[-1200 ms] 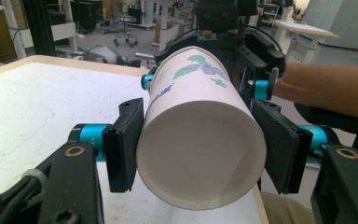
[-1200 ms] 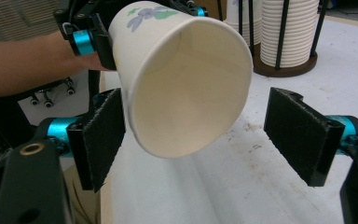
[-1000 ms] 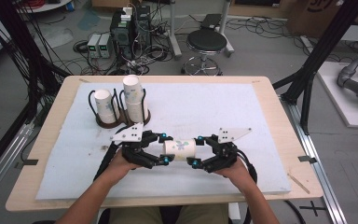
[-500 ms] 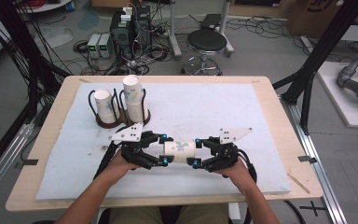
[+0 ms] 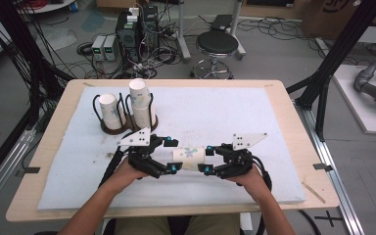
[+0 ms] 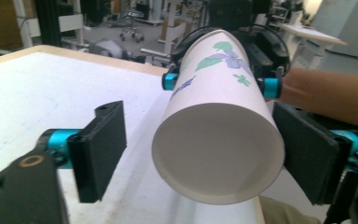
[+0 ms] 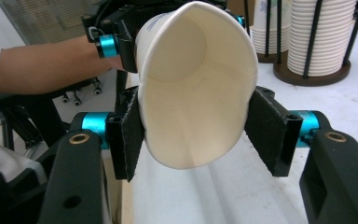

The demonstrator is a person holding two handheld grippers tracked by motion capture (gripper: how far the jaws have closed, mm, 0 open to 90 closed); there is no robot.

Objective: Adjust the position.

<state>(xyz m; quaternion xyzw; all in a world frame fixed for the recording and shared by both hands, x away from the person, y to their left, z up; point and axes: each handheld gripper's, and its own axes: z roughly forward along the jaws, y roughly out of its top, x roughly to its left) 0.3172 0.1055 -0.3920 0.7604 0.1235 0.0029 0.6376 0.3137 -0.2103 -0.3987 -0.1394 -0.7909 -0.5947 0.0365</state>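
— Item: paper cup (image 5: 189, 157). Location?
— Lying sideways just above the bench (image 5: 225, 112) front, between my tongs, where it hung a second ago.
— Tongs?
— Right tongs (image 7: 196, 135): clamped on its mouth, rim squashed. Left tongs (image 6: 204, 151): spread around its base, one pad clear. Nothing shifted; I judge the handover unfinished.
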